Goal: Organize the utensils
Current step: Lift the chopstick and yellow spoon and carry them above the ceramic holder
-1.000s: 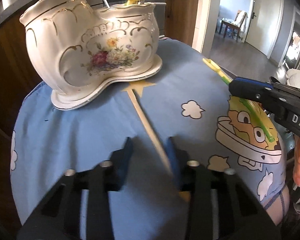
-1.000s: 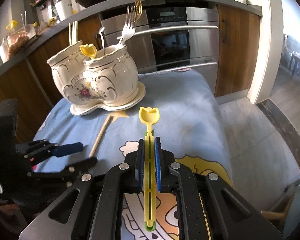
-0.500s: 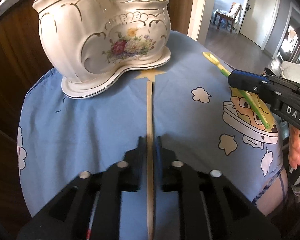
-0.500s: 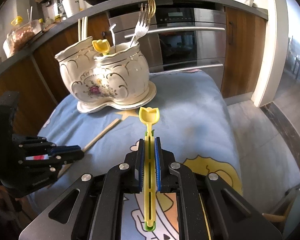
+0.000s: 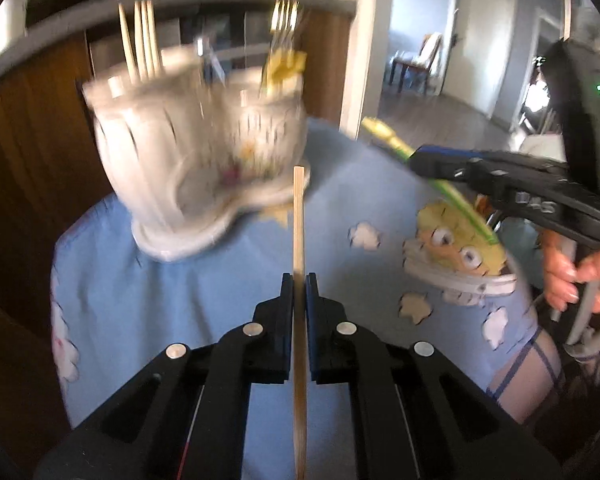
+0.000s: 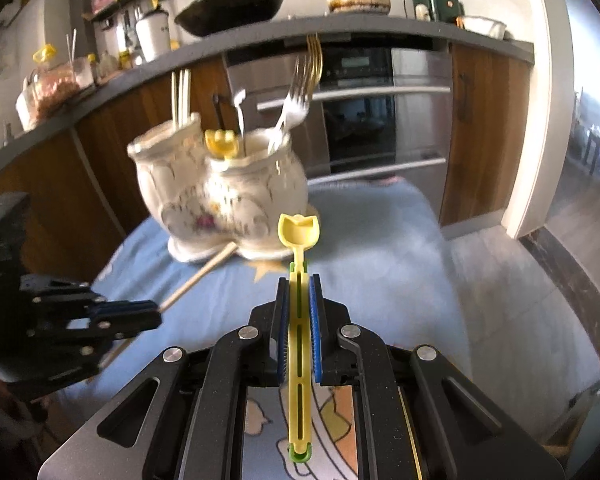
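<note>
Lifted chopstick (image 5: 299, 216) off cloth since 0.5s ago | L claw (image 5: 299, 286) clamped on it | R claw (image 6: 299, 284) clamped on yellow spoon (image 6: 299, 236)

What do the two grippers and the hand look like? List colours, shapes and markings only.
The left gripper and right gripper match: matte black angular linkage arms with round silver pivot pins and blue-padded fingers. In the left wrist view, the right one's side bears blurred white lettering. The person's hand is bare; no sleeve shows.
</note>
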The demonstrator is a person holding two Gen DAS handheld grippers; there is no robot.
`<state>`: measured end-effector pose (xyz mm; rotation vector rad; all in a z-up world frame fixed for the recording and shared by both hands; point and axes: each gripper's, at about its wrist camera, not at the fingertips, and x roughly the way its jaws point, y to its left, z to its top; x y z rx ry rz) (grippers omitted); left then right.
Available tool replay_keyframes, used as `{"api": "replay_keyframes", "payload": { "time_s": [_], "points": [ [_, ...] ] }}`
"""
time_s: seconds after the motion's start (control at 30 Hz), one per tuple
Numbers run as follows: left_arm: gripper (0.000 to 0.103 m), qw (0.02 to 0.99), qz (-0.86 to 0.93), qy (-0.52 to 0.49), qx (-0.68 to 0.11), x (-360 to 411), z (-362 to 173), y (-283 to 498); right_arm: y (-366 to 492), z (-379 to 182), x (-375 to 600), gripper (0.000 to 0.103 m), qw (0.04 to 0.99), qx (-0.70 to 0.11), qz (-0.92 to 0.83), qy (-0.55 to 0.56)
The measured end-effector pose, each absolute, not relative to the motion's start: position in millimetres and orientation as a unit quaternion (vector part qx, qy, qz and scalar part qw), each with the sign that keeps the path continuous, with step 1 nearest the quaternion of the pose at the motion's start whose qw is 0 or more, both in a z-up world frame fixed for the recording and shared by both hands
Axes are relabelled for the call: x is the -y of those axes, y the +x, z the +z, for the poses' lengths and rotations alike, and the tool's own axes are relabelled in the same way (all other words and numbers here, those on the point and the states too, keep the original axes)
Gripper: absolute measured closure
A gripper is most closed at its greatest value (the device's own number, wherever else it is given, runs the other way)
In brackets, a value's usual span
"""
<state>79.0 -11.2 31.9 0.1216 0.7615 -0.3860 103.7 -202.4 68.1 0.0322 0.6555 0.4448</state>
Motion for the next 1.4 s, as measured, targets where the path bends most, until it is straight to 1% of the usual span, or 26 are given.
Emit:
{"api": "replay_keyframes", "payload": {
  "time_s": [0.2, 0.3, 0.5, 0.73, 0.9, 1.0, 1.4],
  "points": [
    [0.097, 0.944, -0.191, 0.039, -0.266, -7.1, 85.1, 67.4, 112.2, 111.5, 197.4, 0.093, 0.942, -0.247, 0.227, 0.027],
    [0.097, 0.963, -0.176, 0.022, -0.202, -25.1, 114.8, 69.7, 127.1, 132.4, 192.1, 0.093, 0.949, -0.207, 0.235, 0.039],
    [0.097, 0.974, -0.161, -0.044, -0.152, -53.7, 146.7, 108.9, 168.2, 150.8, 174.0, 0.093, 0.949, -0.167, 0.258, 0.077],
    [0.097, 0.975, -0.155, -0.107, -0.114, -79.1, 153.1, 151.1, 213.0, 146.3, 154.6, 0.093, 0.941, -0.151, 0.284, 0.106],
    [0.097, 0.981, -0.135, -0.105, -0.092, -76.9, 143.2, 175.1, 233.3, 133.0, 139.4, 0.093, 0.940, -0.151, 0.286, 0.109],
    [0.097, 0.979, -0.137, -0.122, -0.086, -79.6, 135.5, 185.5, 243.2, 121.8, 135.2, 0.093, 0.937, -0.160, 0.289, 0.115],
    [0.097, 0.975, -0.157, -0.128, -0.086, -89.7, 110.8, 180.3, 236.5, 88.2, 133.2, 0.093, 0.939, -0.159, 0.292, 0.089]
  ]
}}
